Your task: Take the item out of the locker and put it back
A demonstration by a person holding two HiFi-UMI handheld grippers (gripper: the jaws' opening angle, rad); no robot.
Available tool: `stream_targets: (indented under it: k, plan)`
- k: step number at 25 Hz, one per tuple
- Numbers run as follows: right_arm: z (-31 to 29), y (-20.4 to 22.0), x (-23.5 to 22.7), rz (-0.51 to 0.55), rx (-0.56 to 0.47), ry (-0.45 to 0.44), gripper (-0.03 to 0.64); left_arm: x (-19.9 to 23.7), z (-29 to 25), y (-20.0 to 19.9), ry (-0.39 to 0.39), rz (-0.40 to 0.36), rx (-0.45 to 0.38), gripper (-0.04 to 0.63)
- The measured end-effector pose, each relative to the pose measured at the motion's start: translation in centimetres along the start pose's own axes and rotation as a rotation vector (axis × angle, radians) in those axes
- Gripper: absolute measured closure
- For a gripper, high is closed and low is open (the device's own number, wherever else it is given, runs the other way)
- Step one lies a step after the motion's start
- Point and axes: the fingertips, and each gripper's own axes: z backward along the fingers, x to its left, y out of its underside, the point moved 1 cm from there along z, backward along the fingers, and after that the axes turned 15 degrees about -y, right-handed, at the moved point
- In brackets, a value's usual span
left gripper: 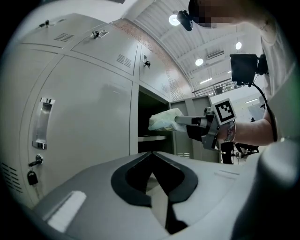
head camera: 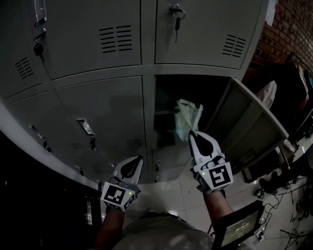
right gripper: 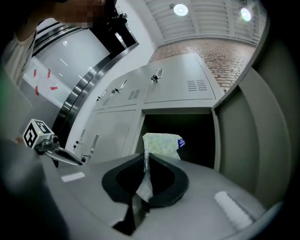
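Note:
A pale green soft packet (head camera: 187,117) hangs in front of the open locker (head camera: 168,105), just outside its dark mouth. My right gripper (head camera: 191,134) is shut on the packet's lower edge; in the right gripper view the packet (right gripper: 161,144) rises from between the closed jaws of the right gripper (right gripper: 146,157). The left gripper view shows the same packet (left gripper: 164,119) held out at the locker opening. My left gripper (head camera: 141,157) is lower left, before a closed locker door, shut with nothing in it; its tips (left gripper: 151,157) meet.
The open locker's door (head camera: 249,122) swings out to the right. Closed lockers surround it; a key (head camera: 176,14) hangs in the one above, a padlock (head camera: 38,49) at upper left. A small screen (head camera: 239,227) and cables (head camera: 286,205) lie low at the right.

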Motion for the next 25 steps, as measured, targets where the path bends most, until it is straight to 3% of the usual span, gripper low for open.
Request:
stream_targets:
  k: [9, 15, 25]
  plan:
    - [9.8, -1.6, 7.7, -0.032, -0.029, -0.05, 0.617, -7.2, 9.5, 0.2, -0.029, 0.003, -0.005, 0.592]
    - [16.0, -1.9, 12.7, -0.05, -0.004, -0.132, 0.617, -12.1, 15.7, 0.8, -0.078, 0.014, 0.014, 0.592]
    - [18.1, -4.2, 13.5, -0.038, -0.033, -0.133, 0.617, -13.2, 17.0, -0.9, -0.09, 0.014, 0.008, 0.592]
